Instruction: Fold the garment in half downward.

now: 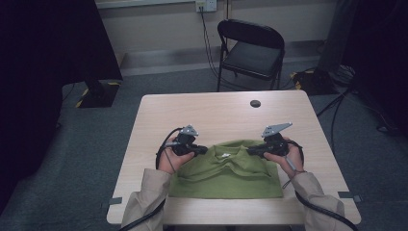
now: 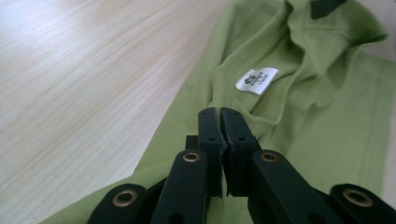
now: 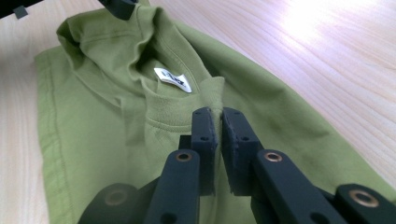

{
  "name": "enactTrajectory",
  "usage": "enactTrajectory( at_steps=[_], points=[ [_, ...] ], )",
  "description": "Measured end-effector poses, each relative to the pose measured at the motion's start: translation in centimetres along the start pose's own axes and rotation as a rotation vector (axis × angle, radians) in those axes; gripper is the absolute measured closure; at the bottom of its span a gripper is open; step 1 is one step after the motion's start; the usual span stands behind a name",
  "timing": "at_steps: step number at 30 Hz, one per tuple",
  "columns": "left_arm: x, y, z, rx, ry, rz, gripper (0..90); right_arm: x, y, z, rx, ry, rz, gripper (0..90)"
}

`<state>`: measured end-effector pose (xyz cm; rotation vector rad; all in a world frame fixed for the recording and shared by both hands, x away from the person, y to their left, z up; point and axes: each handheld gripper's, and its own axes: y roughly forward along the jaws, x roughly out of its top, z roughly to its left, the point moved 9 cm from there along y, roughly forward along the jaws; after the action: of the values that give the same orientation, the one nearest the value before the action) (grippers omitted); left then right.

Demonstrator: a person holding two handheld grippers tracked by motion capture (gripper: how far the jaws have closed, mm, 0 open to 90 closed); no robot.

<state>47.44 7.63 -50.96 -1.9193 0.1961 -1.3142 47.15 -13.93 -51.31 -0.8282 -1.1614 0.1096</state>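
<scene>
The soft green cotton shirt (image 1: 226, 173) lies folded on the pale wooden table (image 1: 216, 110), near the person. The left gripper (image 2: 219, 114) and right gripper (image 3: 215, 114) each pinch its collar edge tight, probably to lift and fold it evenly.

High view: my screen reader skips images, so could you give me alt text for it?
A person's left gripper and right gripper each pinch the top edge of a green shirt lying on a light wooden table. A black folding chair stands beyond.
</scene>
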Motion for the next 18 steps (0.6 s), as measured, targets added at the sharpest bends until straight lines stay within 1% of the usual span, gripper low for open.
enactTrajectory(
  at_steps=[2, 3, 6, 13, 14, 16, 18],
  points=[
    [-0.1, -0.3, -0.6, -0.016, 0.006, -0.012, 87.8, -0.2, -0.3, 0.3, -0.001, -0.007, -0.003, 83.4],
    [-0.2, -0.5, -0.9, -0.025, 0.011, -0.011, 87.7, -0.3, -0.4, 0.6, 0.009, -0.007, -0.007, 83.4],
    [-0.5, -0.9, -1.9, -0.047, 0.025, -0.016, 87.8, -0.7, -0.8, 1.3, 0.019, -0.018, -0.013, 83.5],
    [-1.6, -1.7, -3.6, -0.094, 0.017, -0.039, 87.7, -1.6, -1.6, 3.0, 0.037, -0.040, -0.024, 83.6],
    [-1.8, -1.8, -3.9, -0.102, 0.018, -0.042, 87.7, -1.7, -1.7, 3.3, 0.045, -0.039, -0.030, 83.6],
    [-2.2, -2.0, -4.6, -0.113, 0.031, -0.044, 87.7, -2.1, -1.8, 3.7, 0.050, -0.044, -0.024, 83.6],
    [-2.6, -2.2, -5.1, -0.121, 0.033, -0.046, 87.6, -2.5, -1.9, 4.2, 0.059, -0.050, -0.021, 83.6]
  ],
)
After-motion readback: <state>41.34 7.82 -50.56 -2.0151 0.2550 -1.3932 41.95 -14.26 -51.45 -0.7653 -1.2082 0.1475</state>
